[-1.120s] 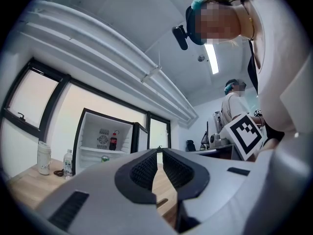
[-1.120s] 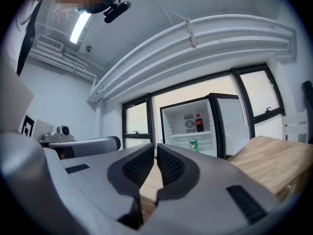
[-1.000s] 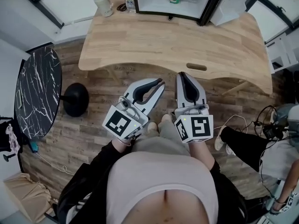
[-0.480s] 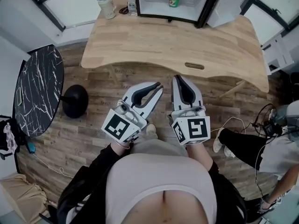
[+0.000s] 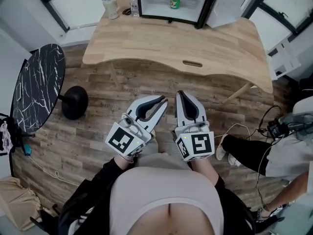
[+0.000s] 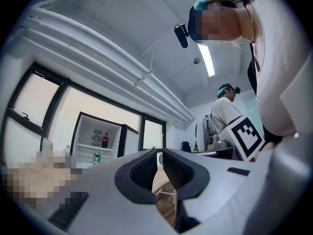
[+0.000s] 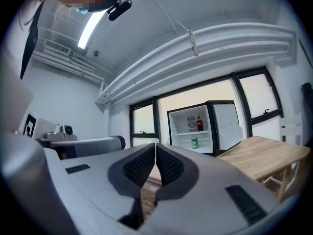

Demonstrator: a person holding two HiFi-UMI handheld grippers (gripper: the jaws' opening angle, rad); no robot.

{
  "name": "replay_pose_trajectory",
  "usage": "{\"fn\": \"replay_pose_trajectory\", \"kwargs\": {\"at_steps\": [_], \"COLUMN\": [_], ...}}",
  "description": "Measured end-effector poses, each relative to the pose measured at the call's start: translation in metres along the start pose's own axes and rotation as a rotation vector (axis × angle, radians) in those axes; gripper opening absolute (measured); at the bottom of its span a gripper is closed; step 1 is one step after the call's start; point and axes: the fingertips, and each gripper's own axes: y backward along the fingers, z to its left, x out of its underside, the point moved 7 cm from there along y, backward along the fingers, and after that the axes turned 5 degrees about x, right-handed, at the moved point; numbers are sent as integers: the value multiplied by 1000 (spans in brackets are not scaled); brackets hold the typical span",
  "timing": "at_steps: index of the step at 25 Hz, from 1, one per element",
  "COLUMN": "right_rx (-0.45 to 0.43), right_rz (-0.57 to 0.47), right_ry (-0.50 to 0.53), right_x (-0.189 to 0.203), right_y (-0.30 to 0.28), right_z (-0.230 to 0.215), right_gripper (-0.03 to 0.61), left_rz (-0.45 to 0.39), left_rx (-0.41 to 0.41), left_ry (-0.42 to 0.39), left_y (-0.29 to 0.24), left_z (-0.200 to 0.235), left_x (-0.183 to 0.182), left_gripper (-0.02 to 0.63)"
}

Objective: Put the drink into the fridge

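The small fridge [image 5: 171, 4] stands open at the back of the wooden desk [image 5: 161, 38]. A green drink can [image 5: 174, 2] stands upright on its lower shelf. The can [image 7: 194, 142] and a cola bottle [image 7: 199, 122] on the shelf above show in the right gripper view. Both show far off in the left gripper view too, the can [image 6: 97, 157] below the bottle [image 6: 104, 141]. My left gripper [image 5: 163, 100] and right gripper [image 5: 179, 93] are held side by side close to my body, over the wood floor and well short of the desk. Both are shut and hold nothing.
The fridge door [image 5: 226, 4] hangs open to the right. A cup [image 5: 111, 6] and a water bottle [image 5: 134, 5] stand on the desk's back left corner. A round black marble table [image 5: 36, 92] is at left. Another person [image 5: 288, 151] and cables are on the floor at right.
Both grippers, still shut and empty, have drawn back from the desk together with me. The desk and fridge now sit farther off in the head view.
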Motion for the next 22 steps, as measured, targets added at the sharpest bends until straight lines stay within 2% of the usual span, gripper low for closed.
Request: {"fn": "replay_pose_trajectory", "kwargs": {"at_steps": [14, 22], "right_rx": [-28, -23], "right_rz": [-7, -22], "right_ry": [1, 24], "right_x": [-2, -8], "right_y": [107, 120], "right_z": [-2, 0], "right_gripper": [29, 29], "left_rz": [-7, -11], "left_rx": [-28, -36], "left_ry": [16, 11], "left_y": [17, 23], "left_z": [-106, -117], "left_x": [3, 1], "left_gripper": [40, 40]}}
